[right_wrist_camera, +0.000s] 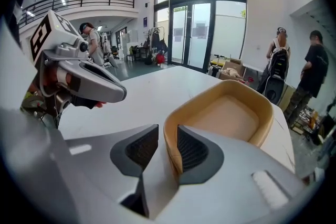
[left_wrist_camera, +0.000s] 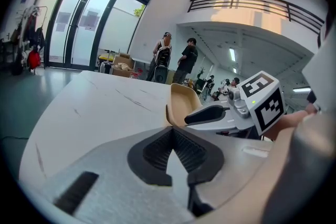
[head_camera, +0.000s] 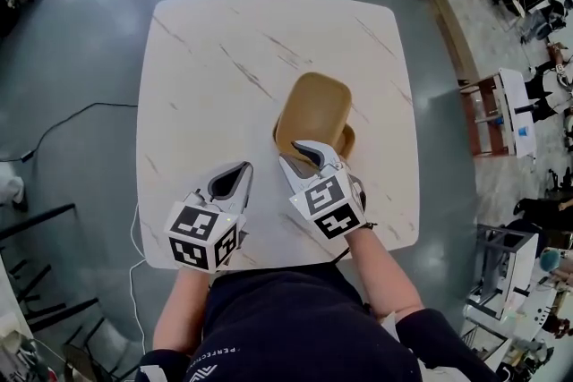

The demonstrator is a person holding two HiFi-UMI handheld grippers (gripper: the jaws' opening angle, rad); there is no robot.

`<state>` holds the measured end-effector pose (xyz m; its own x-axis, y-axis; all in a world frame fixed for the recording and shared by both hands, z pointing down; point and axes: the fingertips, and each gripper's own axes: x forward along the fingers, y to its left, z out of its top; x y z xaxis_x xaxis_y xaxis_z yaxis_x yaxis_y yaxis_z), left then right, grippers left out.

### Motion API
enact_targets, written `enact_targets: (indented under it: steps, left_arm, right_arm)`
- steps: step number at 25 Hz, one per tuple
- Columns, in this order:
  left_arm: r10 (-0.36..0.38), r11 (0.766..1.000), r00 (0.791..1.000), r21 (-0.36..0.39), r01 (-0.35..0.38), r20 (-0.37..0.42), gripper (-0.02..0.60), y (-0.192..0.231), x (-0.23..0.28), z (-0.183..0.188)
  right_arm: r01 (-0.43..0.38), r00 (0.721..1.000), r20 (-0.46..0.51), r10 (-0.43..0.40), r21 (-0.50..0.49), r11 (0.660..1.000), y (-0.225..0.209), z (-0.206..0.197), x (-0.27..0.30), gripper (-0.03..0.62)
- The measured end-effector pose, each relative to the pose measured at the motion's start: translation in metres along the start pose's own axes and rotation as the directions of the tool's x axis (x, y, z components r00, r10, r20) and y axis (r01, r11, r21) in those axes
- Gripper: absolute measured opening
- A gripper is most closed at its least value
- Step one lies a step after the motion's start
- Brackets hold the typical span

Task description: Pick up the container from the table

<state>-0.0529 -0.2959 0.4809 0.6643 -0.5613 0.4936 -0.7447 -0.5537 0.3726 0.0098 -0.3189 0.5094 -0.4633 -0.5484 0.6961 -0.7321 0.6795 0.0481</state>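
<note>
One container (right_wrist_camera: 231, 113) | rim between open right tongs (right_wrist_camera: 167, 132) | clear of left tongs (left_wrist_camera: 172, 132)

Two hand-held tools, the left gripper (head_camera: 240, 170) and the right gripper (head_camera: 303, 155), have smooth light-grey shells. Each ends in two fingers (right_wrist_camera: 139, 149) lined with black ribbed pads (left_wrist_camera: 157, 152). Behind the fingers sits a white cube (head_camera: 204, 235) printed with black square markers. A tiny green light (left_wrist_camera: 255, 103) shows on the right one. The person wears a dark navy top (head_camera: 286, 318) with small white lettering (head_camera: 215, 352).
</note>
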Motion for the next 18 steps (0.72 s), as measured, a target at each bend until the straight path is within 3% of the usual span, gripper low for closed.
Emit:
enact_targets:
  steps: [10,18]
  left_arm:
    - [-0.002,1.0,1.0,-0.017,0.001,-0.028,-0.005,0.009,0.021,-0.003]
    - [0.005,0.999,0.999,-0.034,-0.007,-0.042,-0.005,0.017,0.026,-0.005]
  right_arm:
    - [0.022,0.992,-0.118,-0.043,-0.175,0.984,-0.002,-0.017,0.019,0.095]
    - [0.021,0.986,-0.155,-0.059,-0.232,0.972,-0.001,-0.023,0.025,0.084]
